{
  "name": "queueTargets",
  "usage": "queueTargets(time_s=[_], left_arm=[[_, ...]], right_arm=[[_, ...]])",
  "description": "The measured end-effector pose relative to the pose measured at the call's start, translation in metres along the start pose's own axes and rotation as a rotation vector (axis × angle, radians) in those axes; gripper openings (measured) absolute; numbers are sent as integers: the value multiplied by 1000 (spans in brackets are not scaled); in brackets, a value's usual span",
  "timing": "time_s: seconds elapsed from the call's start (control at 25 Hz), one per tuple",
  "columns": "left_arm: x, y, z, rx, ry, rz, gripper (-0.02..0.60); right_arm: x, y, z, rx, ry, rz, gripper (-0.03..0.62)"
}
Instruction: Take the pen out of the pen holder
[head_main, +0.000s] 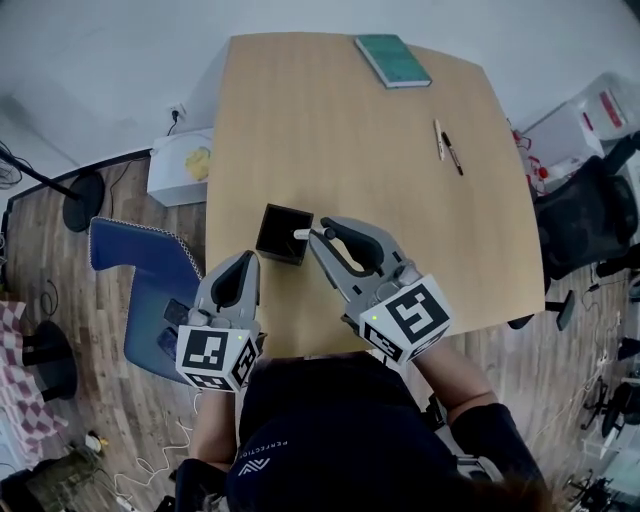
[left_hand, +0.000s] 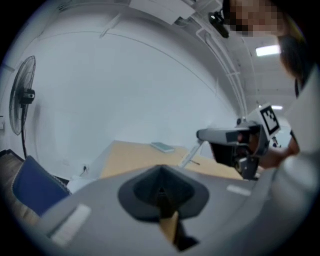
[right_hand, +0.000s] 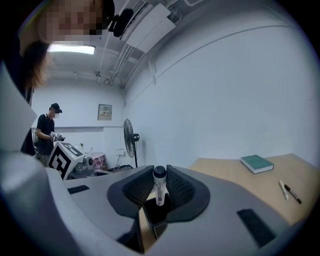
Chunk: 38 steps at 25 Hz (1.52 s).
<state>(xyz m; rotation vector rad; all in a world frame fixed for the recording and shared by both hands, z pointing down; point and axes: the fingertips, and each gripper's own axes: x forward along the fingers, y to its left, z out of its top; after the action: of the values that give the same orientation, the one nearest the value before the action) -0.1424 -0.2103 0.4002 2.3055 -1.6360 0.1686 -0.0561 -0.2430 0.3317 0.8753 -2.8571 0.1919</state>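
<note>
A black square pen holder (head_main: 281, 232) stands on the wooden table (head_main: 350, 140), near its front edge. My right gripper (head_main: 318, 237) hangs just over the holder's right side, shut on a white pen (right_hand: 159, 187) with a black cap. The pen stands upright between the pads, its lower end over the holder's opening (right_hand: 156, 214). In the head view only a short white bit of the pen (head_main: 301, 234) shows. My left gripper (head_main: 248, 262) is beside the holder's near left corner, jaws together and nothing in them. From the left gripper view (left_hand: 161, 194) I see the right gripper (left_hand: 227, 136) with the pen (left_hand: 190, 155) slanting down.
A green book (head_main: 392, 60) lies at the table's far edge. Two more pens (head_main: 447, 146) lie side by side at the right. A blue chair (head_main: 150, 290) stands left of the table, a black chair (head_main: 590, 225) to its right. Another person stands far off in the room (right_hand: 47, 132).
</note>
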Motion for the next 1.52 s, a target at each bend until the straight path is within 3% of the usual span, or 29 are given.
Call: queueTargets(time_s=[0.36, 0.8, 1.52], left_arm=[[12, -23, 21, 34, -48, -63, 5], [19, -45, 14, 39, -32, -107, 5], [17, -57, 1, 35, -1, -95, 5]], right_arm=[[-42, -23, 24, -10, -80, -102, 69], [-83, -46, -10, -8, -30, -231, 69], [-102, -61, -59, 71, 45, -278, 69]])
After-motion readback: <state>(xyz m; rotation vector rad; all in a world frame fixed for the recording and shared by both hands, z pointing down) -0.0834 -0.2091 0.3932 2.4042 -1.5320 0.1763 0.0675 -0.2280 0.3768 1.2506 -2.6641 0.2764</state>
